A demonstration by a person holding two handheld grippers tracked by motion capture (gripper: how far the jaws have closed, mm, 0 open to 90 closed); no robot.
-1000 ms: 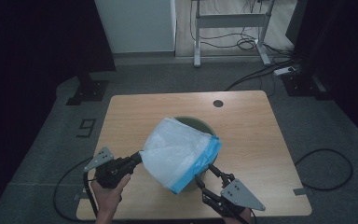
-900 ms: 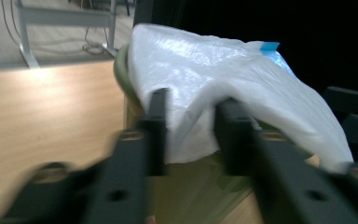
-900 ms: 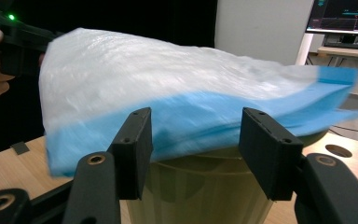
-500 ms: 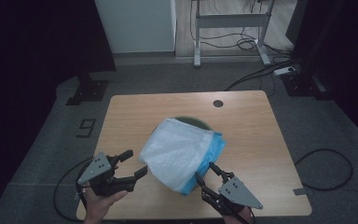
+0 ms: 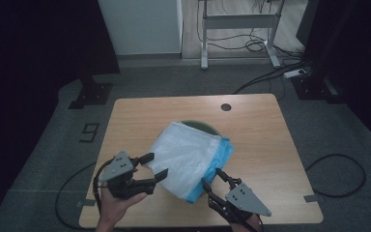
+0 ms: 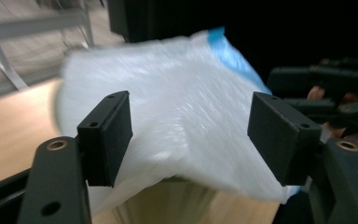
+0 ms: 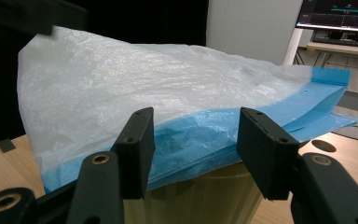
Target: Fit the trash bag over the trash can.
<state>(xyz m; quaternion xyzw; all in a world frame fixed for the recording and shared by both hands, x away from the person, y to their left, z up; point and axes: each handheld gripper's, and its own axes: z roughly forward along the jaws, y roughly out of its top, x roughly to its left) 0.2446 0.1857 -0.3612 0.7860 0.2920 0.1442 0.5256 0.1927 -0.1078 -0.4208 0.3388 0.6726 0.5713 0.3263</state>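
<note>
- A white plastic bag (image 5: 188, 159) with a blue edge (image 5: 211, 181) lies over the top of a green bin (image 5: 204, 127) in the middle of the high view. The bin stands on a wooden table (image 5: 261, 125).
- Only a thin bit of the bin's rim shows at the top of the bag. The bag is not pulled down around the bin yet.
- The left gripper (image 5: 150, 166) is at the lower left of the high view, just beside the white side of the bag. Its jaws are wide apart and hold nothing.
- A second ago this gripper was right up against the bag and seemed to pinch it. Now it has let go and pulled back toward the person's hand (image 5: 113, 203).
- The bag did not fall when it was let go. It sits about where it was, so it rests on the bin by itself.
- The right gripper (image 5: 212, 178) is at the bottom of the high view, by the blue edge. In the right gripper view its jaws are wide apart, with the blue edge in front of them. It looks like they do not hold it, but it is hard to be sure.
- I think the next job is to grab the blue edge and open the bag over the bin.
</note>
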